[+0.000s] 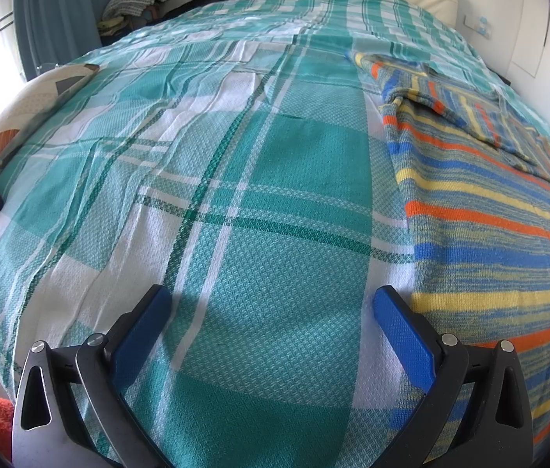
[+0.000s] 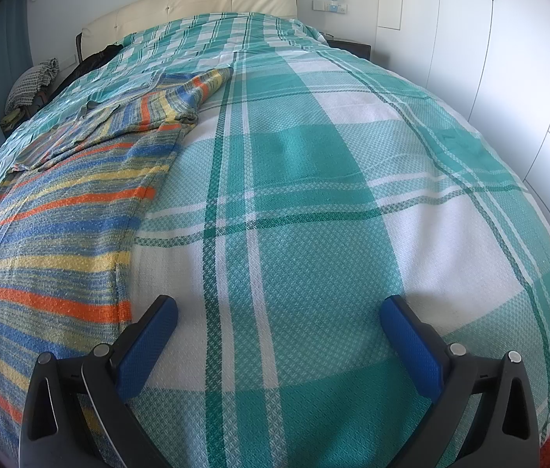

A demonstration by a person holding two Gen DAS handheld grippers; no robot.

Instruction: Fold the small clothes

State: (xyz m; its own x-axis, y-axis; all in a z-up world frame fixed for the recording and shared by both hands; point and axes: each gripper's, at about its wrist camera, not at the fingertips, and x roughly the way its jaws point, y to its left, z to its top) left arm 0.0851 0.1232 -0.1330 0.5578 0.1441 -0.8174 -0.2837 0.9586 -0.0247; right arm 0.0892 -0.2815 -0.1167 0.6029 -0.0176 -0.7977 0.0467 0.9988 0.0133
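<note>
Striped knit, in orange, blue and yellow bands, filled the right side of the left wrist view: the sweater (image 1: 481,210) lay flat on the bed (image 1: 236,179), with a sleeve (image 1: 465,109) folded across its body toward the upper right of the frame. The left gripper (image 1: 271,304) sat low at the bottom of the frame, its jaws spread wide and holding nothing; the sweater's long edge ran just beside the right-hand blue pad, which stood at or over that edge, while the gap between the jaws held only the teal checked bedspread. The risk I judged here was a pinch that took the bedspread along with the knit, or missed the knit entirely, since the hem lay flush on the cover with no lifted lip. In the right wrist view the sweater (image 2: 60,226) occupied the left side of the frame, its straight edge running down toward the lower left and ending near the left-hand pad of the right gripper (image 2: 278,308). Those jaws also stood wide apart and empty, over bare bedspread. A one-sided grab from here would likely drag the loose knit askew and disturb the folded sleeve (image 2: 150,105) in the upper left.
</note>
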